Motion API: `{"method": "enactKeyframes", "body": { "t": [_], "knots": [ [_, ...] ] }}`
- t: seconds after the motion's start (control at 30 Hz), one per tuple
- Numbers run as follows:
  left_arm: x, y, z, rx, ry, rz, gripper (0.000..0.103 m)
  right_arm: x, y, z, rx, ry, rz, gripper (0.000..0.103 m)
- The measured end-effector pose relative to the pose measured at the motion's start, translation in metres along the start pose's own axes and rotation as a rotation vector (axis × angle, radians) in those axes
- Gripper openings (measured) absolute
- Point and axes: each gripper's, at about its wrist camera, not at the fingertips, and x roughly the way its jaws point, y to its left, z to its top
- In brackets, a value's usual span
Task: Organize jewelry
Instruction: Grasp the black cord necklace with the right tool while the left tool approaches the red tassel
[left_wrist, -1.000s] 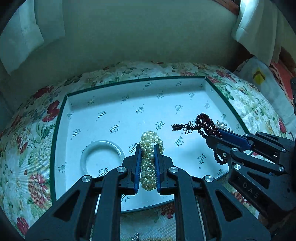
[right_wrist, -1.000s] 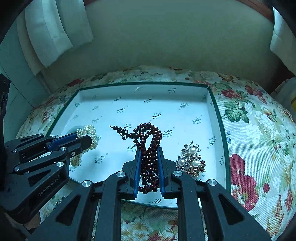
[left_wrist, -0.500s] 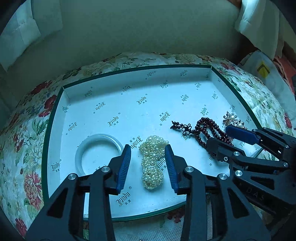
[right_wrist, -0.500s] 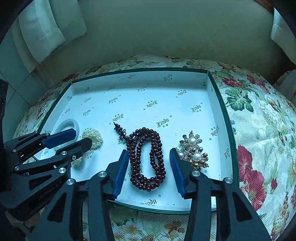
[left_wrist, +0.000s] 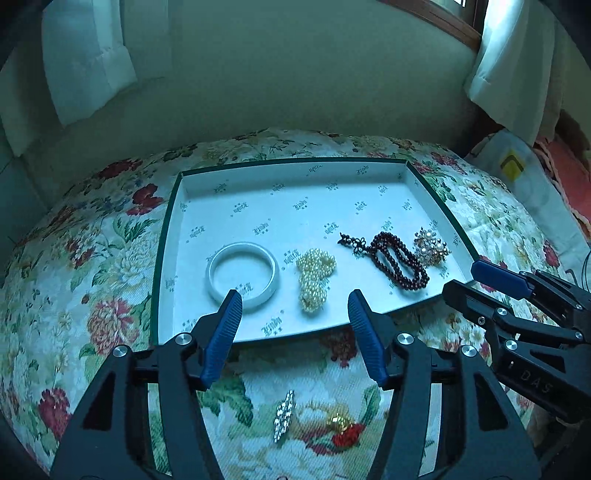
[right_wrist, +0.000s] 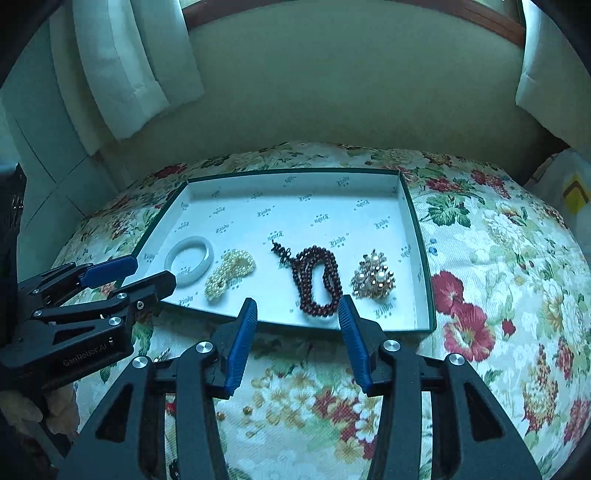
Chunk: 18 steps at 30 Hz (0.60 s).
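While both grippers hang back over the near edge of the tray, the step in hand looks like going for the loose pieces on the flowered cloth: a silver clip and a small gold piece lie just outside the tray, below the left gripper. Its jaws have just been opening and stand about half apart with nothing between them; the right gripper is likewise part open and empty, its jaws having opened a moment before. Inside the tray, in a row, lie a white bangle, a pearl bracelet, a dark bead string and a pearl brooch, none touching. To do the next pick well, I would drop the left jaws straight over the clip, across its narrow width, and press lightly into the soft cloth so the thin piece does not slip. The tray lining carries a repeated printed word, too small for me to read surely. The left gripper's body reads "GenRobot.AI"; the right's shows "DAS".
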Motion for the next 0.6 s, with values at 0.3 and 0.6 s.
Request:
{"method": "enactKeyframes", "body": {
  "t": [0.3,0.6],
  "knots": [
    [-0.031,0.010,-0.065,-0.036,0.060,0.031,0.059,-0.030,0.016,-0.062,-0.013,0.066,0.018,0.046],
    [-0.048,0.016,-0.115,-0.051,0.125,0.060,0.059,-0.043,0.043,-0.105,-0.071,0.128,0.058,0.044]
  ]
}}
